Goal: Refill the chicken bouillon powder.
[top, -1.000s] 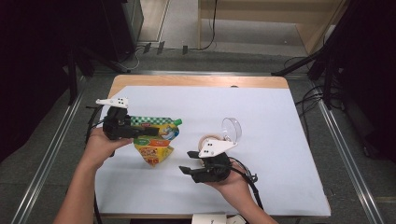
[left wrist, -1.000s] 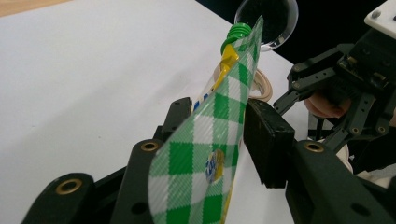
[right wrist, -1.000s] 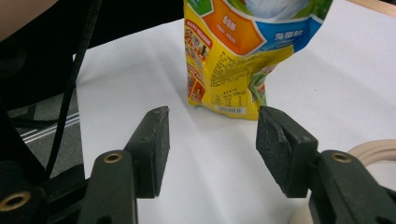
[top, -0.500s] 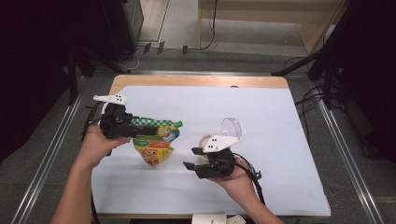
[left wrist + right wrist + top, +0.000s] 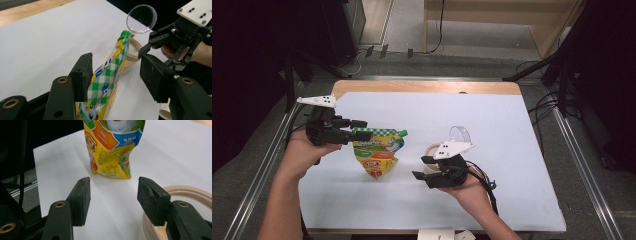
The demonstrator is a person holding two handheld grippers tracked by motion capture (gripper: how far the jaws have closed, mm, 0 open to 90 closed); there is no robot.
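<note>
A yellow and green spouted pouch (image 5: 379, 152) stands on the white table sheet. Its checked top edge (image 5: 107, 80) lies between the jaws of my left gripper (image 5: 361, 128). Those jaws have just been opening: the pouch leans on one pad and a wide gap shows at the other. The green cap (image 5: 125, 33) points towards a beige container (image 5: 133, 53) with a raised clear lid (image 5: 141, 18). My right gripper (image 5: 422, 167) stands open beside that container (image 5: 190, 191) with nothing between its jaws. It faces the pouch (image 5: 112, 147).
The white sheet (image 5: 512, 130) covers most of the wooden table. Metal rails run along both sides, and cables trail off at the right. A white paper slip (image 5: 437, 234) lies at the front edge.
My left gripper's jaws have spread apart around the pouch top and the hand has risen slightly. The right hand has stayed nearly where it was.
</note>
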